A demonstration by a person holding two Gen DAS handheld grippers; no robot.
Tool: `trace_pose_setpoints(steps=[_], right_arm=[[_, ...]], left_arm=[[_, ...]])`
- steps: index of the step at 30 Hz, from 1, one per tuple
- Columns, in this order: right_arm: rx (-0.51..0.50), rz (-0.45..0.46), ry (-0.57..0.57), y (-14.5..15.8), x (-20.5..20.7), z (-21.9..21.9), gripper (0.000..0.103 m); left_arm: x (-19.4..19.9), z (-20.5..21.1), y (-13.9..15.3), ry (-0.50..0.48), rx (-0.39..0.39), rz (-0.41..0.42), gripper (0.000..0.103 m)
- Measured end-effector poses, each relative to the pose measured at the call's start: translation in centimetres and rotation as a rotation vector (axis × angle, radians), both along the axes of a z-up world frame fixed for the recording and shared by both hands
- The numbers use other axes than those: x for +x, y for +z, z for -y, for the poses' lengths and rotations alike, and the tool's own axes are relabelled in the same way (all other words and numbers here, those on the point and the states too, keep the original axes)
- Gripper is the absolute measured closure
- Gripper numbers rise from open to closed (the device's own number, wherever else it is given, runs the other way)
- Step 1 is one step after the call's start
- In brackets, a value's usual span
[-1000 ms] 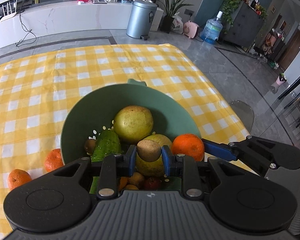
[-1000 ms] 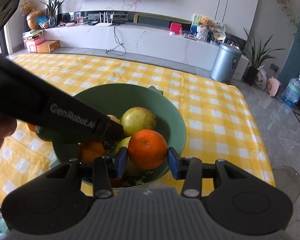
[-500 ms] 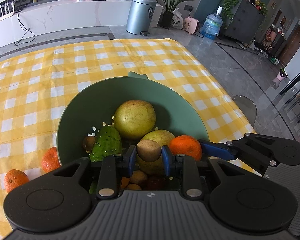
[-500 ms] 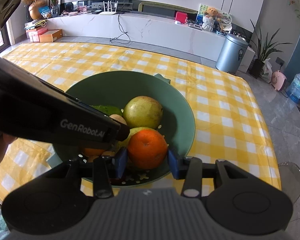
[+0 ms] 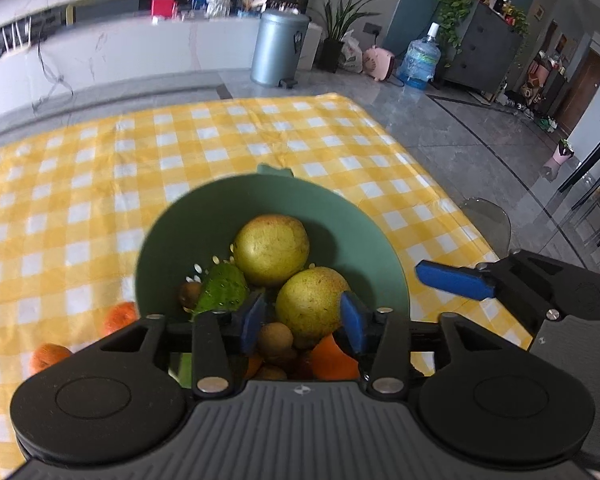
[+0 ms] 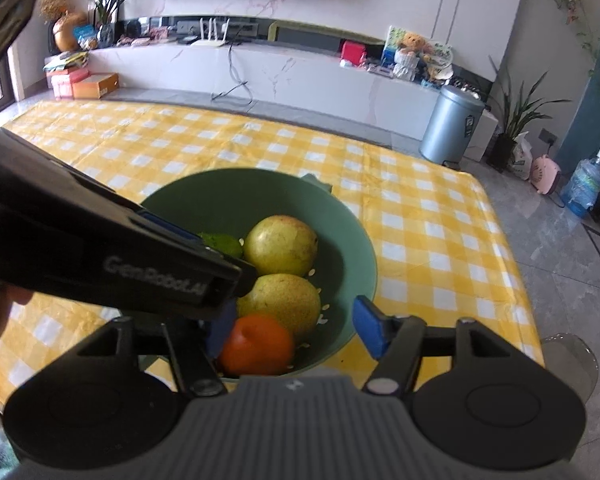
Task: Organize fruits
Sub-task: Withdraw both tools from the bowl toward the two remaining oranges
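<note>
Because both grippers hang over the near rim of the bowl, each has its fruit dropping into the pile rather than onto the cloth. Nearest in the left view, the left gripper has just been opening: its blue fingers stand apart, and the small brown fruit it let go lies loose just below and between them, touching neither pad as far as I can tell. Beside that fruit, toward 4 o'clock, an orange shows as a wedge under the right-hand finger.

From the right view, the right gripper has likewise just been opening; its fingers are spread wide, and the orange sits low against the left one at the bowl's near edge, with a clear gap on its other side. I judge it released, not gripped.

Farther in, two yellow-green pears rest one behind the other at 12 o'clock, filling the middle of the bowl, so the newcomers settle on the near slope. A green fruit leans at 10 o'clock of the nearer pear.

Outside the bowl, toward 9 o'clock, two more oranges wait on the checked table, well apart from the fingers. Those are probably next to be gathered.
</note>
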State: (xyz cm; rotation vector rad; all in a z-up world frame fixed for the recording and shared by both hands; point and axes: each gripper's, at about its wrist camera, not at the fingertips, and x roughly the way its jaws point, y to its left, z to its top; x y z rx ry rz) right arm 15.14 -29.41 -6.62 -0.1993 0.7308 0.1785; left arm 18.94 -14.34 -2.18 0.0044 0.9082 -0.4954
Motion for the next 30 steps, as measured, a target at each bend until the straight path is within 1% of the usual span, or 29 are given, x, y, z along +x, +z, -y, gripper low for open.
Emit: trace_pose_setpoints(steps=[1,3,5,7,10,15,20,22,24,28,29,30], right_arm=[[0.008,0.010,-0.007,0.2,-0.3,0.0,0.031],[0.027,0.031,-0.024,0.6,-0.8,0.0,0.025],[0.060,0.047,-0.041,1.0,-1.4,-0.1,0.021],[0.109,0.059,-0.059,1.2,-2.1,-0.1,0.021],[0.188,0.083,-0.096,1.5,-3.2,-0.2,0.019],[0.275,0.136,-0.134,1.6,-5.3,-1.2,0.019],[0.334,0.174,-0.120,1.5,-7.2,-2.8,0.018],[0.355,0.183,-0.117,1.4,-7.8,-3.4,0.013],[0.377,0.189,-0.105,1.5,-8.4,-4.1,0.012],[0.370,0.204,-0.048,1.5,-9.5,-6.4,0.011],[0.362,0.208,-0.030,1.5,-9.7,-7.0,0.010],[0.359,0.207,-0.010,1.4,-9.9,-7.6,0.007]], left_arm=[[-0.4,-0.1,0.4,-0.004,0.010,0.023,0.042],[-1.2,-0.4,1.2,-0.007,0.037,0.065,0.041],[-2.0,-0.8,2.0,-0.008,0.058,0.098,0.040],[-2.9,-1.4,2.7,-0.005,0.069,0.128,0.038],[-4.0,-2.4,3.7,0.009,0.087,0.164,0.037],[-5.5,-4.8,4.7,0.057,0.097,0.193,0.037],[-6.5,-7.5,5.1,0.098,0.125,0.221,0.037],[-6.8,-8.6,5.2,0.113,0.133,0.230,0.037],[-7.1,-9.6,5.1,0.123,0.132,0.235,0.037],[-7.3,-11.3,4.7,0.141,0.132,0.233,0.037],[-7.3,-11.7,4.6,0.149,0.131,0.231,0.037],[-7.4,-12.1,4.4,0.155,0.127,0.229,0.037]])
